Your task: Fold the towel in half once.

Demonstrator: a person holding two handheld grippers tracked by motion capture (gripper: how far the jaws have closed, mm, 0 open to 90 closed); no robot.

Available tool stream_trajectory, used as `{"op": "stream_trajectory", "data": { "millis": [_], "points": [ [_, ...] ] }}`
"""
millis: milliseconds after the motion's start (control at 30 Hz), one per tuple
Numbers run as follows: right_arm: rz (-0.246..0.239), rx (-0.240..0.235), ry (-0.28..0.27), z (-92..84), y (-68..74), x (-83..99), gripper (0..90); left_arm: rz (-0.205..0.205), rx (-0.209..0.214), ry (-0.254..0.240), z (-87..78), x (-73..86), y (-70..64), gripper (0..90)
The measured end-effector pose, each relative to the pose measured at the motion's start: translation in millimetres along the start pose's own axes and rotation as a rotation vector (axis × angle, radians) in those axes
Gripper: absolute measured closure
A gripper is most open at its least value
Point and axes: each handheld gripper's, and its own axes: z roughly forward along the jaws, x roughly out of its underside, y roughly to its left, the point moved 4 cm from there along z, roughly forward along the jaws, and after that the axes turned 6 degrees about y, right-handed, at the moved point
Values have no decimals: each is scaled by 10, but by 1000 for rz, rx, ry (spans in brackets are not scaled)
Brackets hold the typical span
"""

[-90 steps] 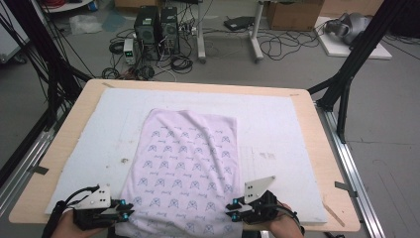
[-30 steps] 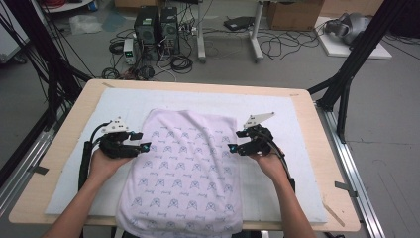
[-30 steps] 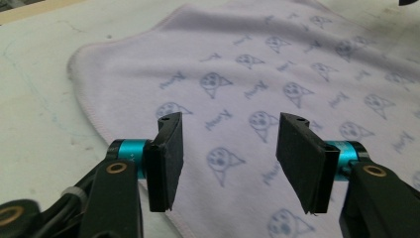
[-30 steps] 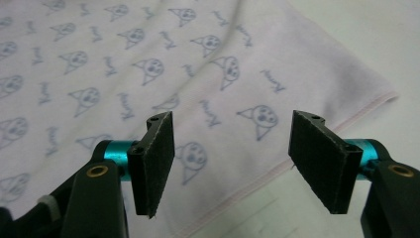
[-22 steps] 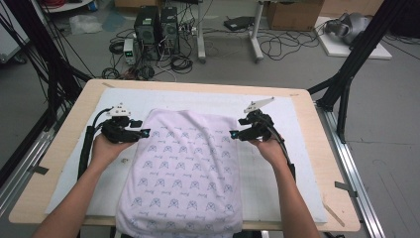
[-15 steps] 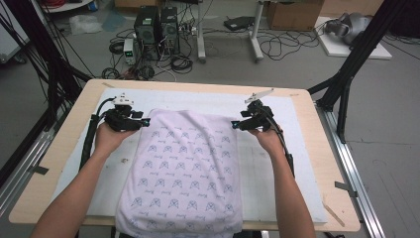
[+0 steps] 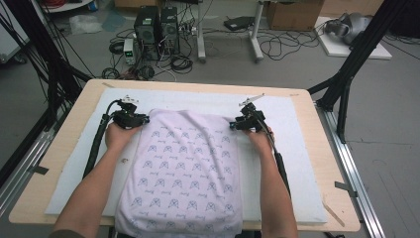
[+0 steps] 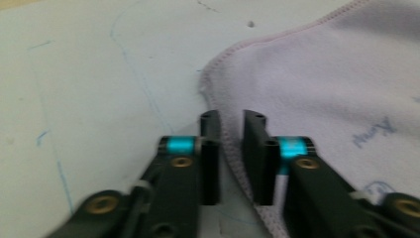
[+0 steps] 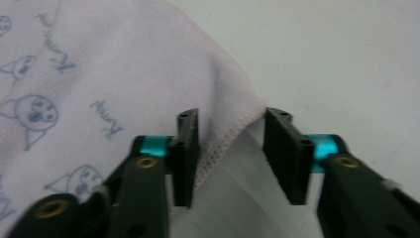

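So the job here looks like folding or repositioning the pink printed cloth (image 7: pixel 185 168), and it's barely started: the cloth lies flat and spread on the white mat (image 7: pixel 297 163), its near end hanging off the table edge at 6 o'clock, with no fold in it yet. On the left, the left gripper (image 7: pixel 140 119) sits at the cloth's far corner at roughly 11 o'clock; in the left gripper view its jaws have just been closing and stand narrow, straddling the stitched hem (image 8: pixel 229 144) with a sliver of gap, so I'd say not quite pinched. Over on the right, the right gripper (image 7: pixel 236 125) is at the 1 o'clock corner; its jaws have also just been closing but stand wider, with the hem edge (image 9: pixel 225 141) between them and the right pad clear of it. Left to do: finish both pinches, then lift and move the far edge. Count: one cloth, one mat, two grippers, two hands.
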Motion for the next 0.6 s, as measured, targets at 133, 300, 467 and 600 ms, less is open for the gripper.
{"op": "stream_trajectory", "data": {
  "millis": [133,300,467,600],
  "points": [
    [-28,-59,15,-47,24,-10,832,9,11,-15,-50,-27,-17,867],
    [-56,-59,-25,-281,43,-62,861,44,39,-73,-293,-104,-37,868],
    [-64,-33,-86,-657,-4,-71,867,75,75,-148,-575,-188,-110,869],
    [-53,-58,-135,-899,13,-58,867,117,88,-190,-788,-207,-218,868]
  ]
}}
